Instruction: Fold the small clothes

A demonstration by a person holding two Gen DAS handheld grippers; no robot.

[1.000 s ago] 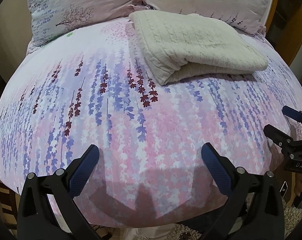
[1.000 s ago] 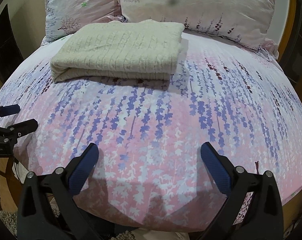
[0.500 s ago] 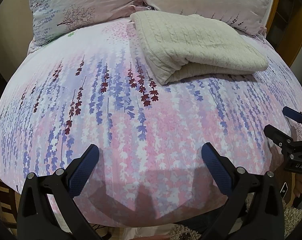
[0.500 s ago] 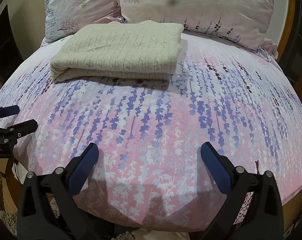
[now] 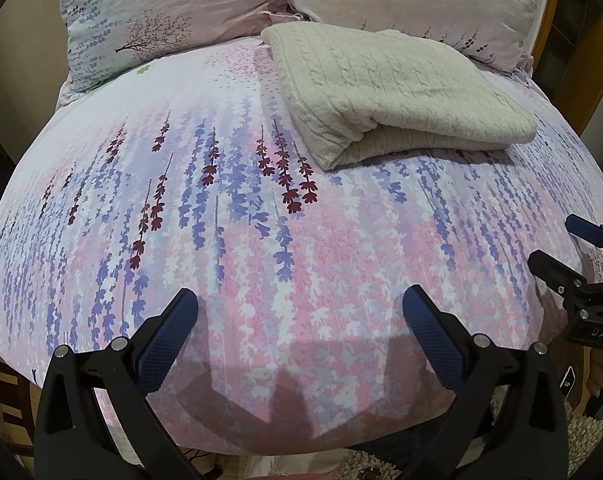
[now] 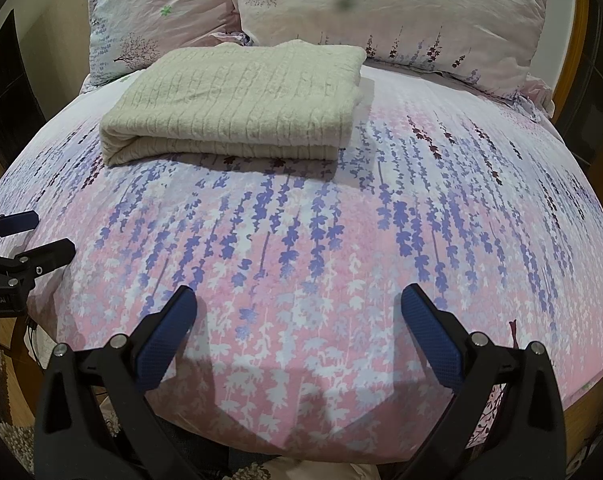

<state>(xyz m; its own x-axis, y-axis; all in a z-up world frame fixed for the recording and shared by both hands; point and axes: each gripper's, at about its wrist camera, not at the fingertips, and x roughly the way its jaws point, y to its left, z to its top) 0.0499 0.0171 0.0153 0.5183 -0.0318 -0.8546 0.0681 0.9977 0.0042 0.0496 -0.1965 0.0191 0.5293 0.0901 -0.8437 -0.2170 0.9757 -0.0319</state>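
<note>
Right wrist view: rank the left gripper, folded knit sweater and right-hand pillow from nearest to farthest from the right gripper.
1. Left gripper, at the left edge, beside the right gripper.
2. Folded knit sweater, mid-bed, left of centre.
3. Right-hand pillow, at the headboard end.

From the foot of the bed (image 5: 261, 280), both my wrist views face the pillows (image 6: 381, 12), low and near the sheet. The left one sits left of the right; both share the sweater (image 5: 381, 88) and catch the other gripper at one edge.
</note>
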